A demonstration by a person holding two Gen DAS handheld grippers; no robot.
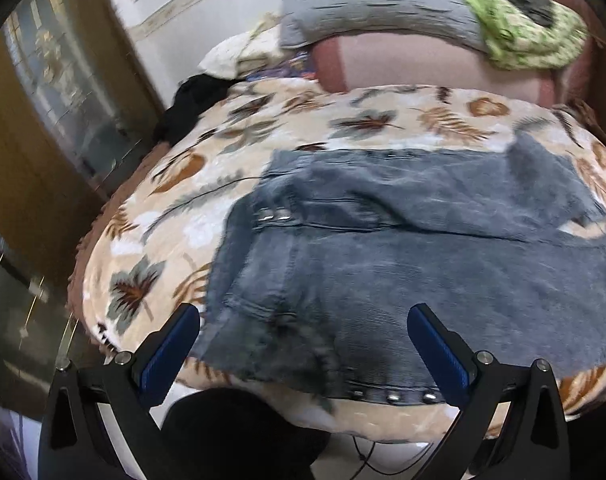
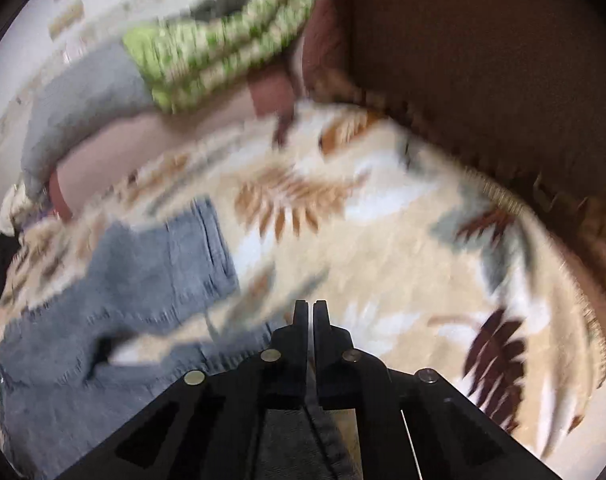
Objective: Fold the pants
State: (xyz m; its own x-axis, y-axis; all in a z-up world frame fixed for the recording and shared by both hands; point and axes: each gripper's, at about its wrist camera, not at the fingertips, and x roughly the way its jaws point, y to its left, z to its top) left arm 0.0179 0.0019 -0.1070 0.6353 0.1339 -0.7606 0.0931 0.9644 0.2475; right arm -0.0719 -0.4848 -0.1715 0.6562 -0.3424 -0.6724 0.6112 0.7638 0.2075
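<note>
Presently the leaf-print blanket (image 1: 151, 216) carries the grey pants (image 1: 403, 264), spread partly folded near its front edge. Right gripper (image 2: 307, 308) is clamped on denim hem, mid-fold by judgement; left gripper (image 1: 303, 320) hovers spread wide, empty, and should next seize the waistband.

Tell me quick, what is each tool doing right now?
Left tool: open, holding nothing, over the pants.
Right tool: shut on the pants; denim runs between its fingers.
</note>
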